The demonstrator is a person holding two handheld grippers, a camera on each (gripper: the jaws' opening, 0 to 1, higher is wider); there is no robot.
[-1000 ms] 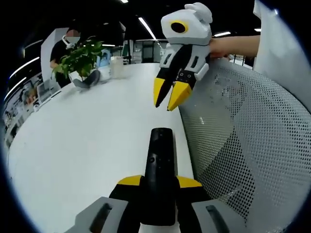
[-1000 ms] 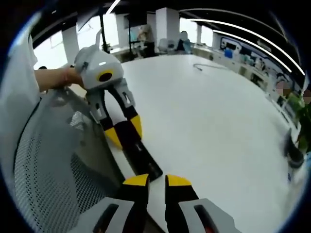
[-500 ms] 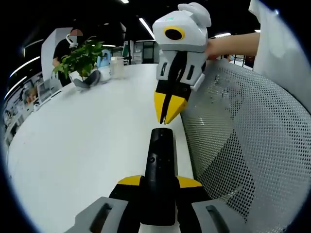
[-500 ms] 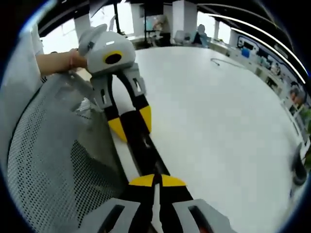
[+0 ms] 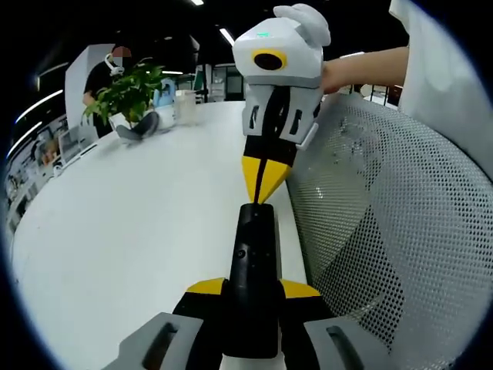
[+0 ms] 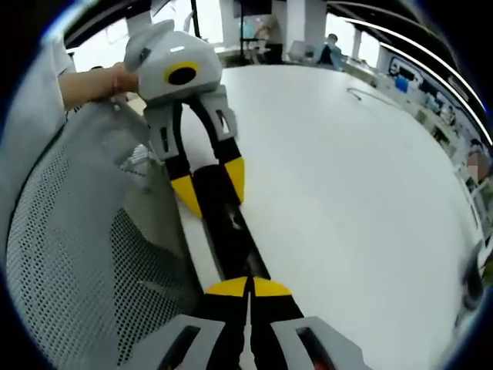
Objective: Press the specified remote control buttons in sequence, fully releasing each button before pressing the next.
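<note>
A black remote (image 5: 253, 254) lies lengthwise between the yellow jaws of my left gripper (image 5: 253, 289), which is shut on its near end, just above the white table (image 5: 139, 208). My right gripper (image 5: 262, 194) comes down from above with its jaws shut, its yellow tips at the remote's far end; whether they touch it I cannot tell. In the right gripper view, my right gripper (image 6: 248, 287) is shut over the remote (image 6: 229, 231). Farther along, the left gripper (image 6: 211, 185) clamps it, with a person's hand (image 6: 115, 77) behind.
A white mesh chair back (image 5: 385, 231) stands close on the right, along the table's edge. At the table's far end are a potted plant (image 5: 127, 96), a cup (image 5: 185, 106) and a seated person (image 5: 104, 73). A cable (image 6: 362, 94) lies far off on the table.
My right gripper's jaws, apart a second ago, have shut, and it has come down and closer until its tips meet the remote's far end. The left gripper and remote have held still.
</note>
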